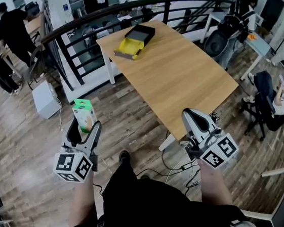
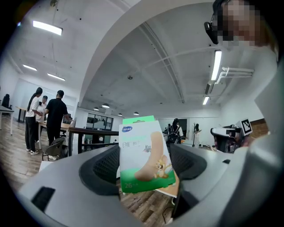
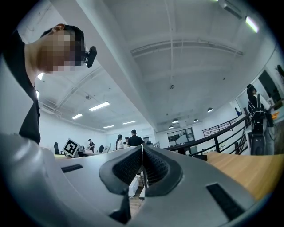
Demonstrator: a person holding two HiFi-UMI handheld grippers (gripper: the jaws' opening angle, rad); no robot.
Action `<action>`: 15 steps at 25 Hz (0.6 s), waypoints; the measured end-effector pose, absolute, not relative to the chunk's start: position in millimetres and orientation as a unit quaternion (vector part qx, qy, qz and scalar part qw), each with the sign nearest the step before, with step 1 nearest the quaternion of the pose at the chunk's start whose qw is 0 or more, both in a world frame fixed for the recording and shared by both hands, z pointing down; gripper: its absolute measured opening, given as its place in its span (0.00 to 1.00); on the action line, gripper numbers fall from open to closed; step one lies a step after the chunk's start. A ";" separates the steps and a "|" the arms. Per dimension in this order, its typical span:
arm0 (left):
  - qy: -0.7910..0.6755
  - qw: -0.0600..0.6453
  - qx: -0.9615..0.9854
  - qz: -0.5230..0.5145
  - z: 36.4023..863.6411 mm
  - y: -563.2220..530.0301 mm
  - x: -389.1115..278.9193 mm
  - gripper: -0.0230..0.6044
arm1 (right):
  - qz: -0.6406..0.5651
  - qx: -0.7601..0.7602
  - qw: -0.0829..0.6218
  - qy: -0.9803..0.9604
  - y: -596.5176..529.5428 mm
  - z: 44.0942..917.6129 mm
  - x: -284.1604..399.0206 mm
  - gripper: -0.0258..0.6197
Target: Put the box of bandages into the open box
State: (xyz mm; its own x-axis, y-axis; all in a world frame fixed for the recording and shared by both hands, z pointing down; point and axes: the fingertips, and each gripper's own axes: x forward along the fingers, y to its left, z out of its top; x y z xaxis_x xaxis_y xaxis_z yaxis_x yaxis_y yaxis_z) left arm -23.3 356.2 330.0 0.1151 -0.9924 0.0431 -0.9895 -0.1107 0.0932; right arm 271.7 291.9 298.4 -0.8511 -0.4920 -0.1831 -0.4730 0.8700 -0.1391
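My left gripper [image 1: 85, 127] is shut on the box of bandages [image 1: 84, 114], a white and green carton held upright over the wooden floor, left of the table. In the left gripper view the box of bandages [image 2: 145, 155] stands between the two pads, pressed on both sides. The open box [image 1: 134, 40], black outside and yellow inside, lies at the far end of the wooden table [image 1: 178, 75]. My right gripper [image 1: 193, 117] hangs at the table's near right corner; its jaws are pressed together with nothing between them, as the right gripper [image 3: 142, 170] view shows.
A black curved railing [image 1: 120, 11] runs behind the table. People [image 1: 6, 39] stand at the far left by desks. A white box [image 1: 45, 98] sits on the floor left of the table. Chairs and equipment [image 1: 234, 28] crowd the right side. Cables [image 1: 184, 166] lie on the floor.
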 end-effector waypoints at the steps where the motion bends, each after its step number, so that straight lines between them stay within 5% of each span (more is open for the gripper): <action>1: -0.664 0.051 0.746 -0.015 332.1 351.5 -24.9 0.61 | -0.046 -0.251 0.105 0.961 287.8 299.6 269.1 0.10; 15: -0.670 0.078 0.738 -0.011 359.2 268.0 -116.9 0.61 | -0.079 -0.246 0.069 0.964 197.2 326.4 175.1 0.10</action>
State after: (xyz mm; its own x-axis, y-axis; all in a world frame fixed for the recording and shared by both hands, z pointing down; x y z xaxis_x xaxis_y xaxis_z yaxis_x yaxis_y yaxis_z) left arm -116.9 268.0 359.2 0.1014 -0.9909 0.0884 -0.9874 -0.0893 0.1308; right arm 175.1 197.2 326.4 -0.8697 -0.4848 -0.0931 -0.4630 0.8665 -0.1866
